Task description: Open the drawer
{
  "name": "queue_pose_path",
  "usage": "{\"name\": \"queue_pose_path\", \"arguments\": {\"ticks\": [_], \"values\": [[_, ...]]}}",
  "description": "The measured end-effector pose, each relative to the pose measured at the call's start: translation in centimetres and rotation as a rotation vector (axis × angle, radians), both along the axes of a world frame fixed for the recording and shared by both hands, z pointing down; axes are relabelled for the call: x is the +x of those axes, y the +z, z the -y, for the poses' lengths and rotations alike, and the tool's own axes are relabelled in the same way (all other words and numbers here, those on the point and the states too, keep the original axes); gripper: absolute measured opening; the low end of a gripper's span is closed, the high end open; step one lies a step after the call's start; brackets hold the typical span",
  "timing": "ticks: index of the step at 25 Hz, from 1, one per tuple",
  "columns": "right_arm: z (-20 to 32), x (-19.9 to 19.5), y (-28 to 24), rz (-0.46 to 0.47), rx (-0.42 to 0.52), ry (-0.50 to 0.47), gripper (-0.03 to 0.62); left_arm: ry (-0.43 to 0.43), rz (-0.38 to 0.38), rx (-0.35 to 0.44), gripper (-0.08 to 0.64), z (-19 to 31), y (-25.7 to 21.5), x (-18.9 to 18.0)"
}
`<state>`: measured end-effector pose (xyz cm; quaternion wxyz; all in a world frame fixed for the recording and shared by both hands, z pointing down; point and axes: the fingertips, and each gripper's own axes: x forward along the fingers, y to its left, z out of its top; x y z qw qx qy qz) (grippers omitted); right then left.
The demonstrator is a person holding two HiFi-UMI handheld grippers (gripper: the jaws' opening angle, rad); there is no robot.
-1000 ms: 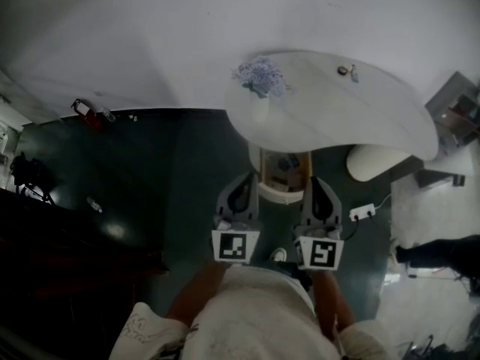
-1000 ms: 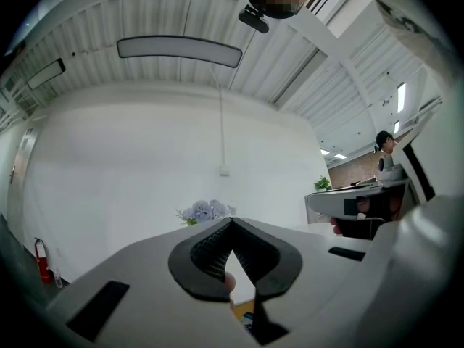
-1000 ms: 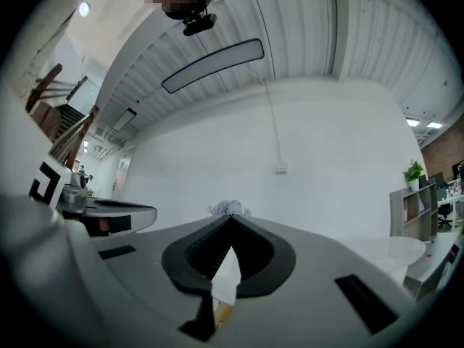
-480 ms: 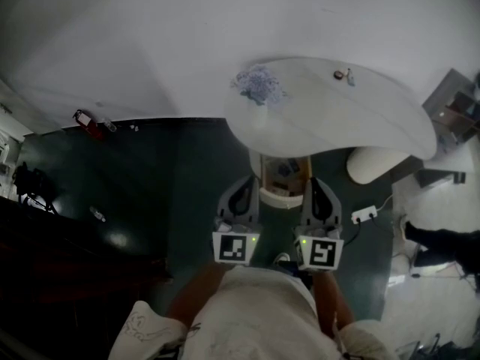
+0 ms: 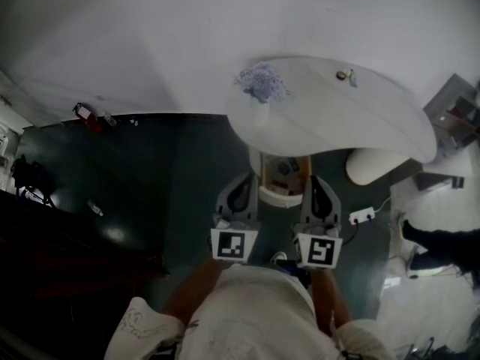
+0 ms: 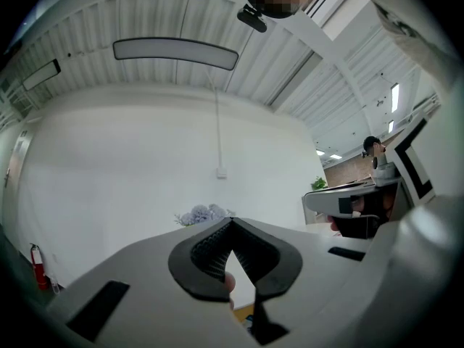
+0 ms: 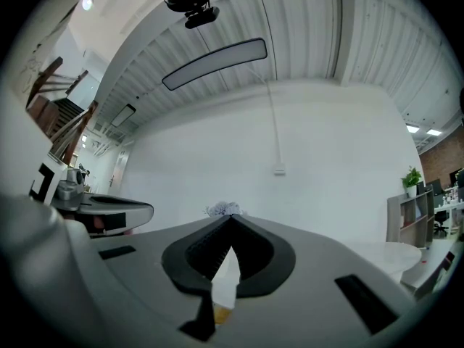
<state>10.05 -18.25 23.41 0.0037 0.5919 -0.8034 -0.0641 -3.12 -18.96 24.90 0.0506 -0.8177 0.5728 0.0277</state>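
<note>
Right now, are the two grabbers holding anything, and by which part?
Nothing is held. The left gripper and the right gripper each have jaws shut tip to tip, with nothing pinched between them.
</note>
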Motion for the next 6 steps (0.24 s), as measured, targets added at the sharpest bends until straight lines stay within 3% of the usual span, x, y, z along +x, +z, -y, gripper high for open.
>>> {"name": "queue_pose_path", "arguments": {"ticks": [6], "values": [[0.21,-0.22,0.0,-0.013,0.015,-0.013,0.006,-0.001,0.011,0.014,-0.005,0.26,-0.14,-0.06]]}}
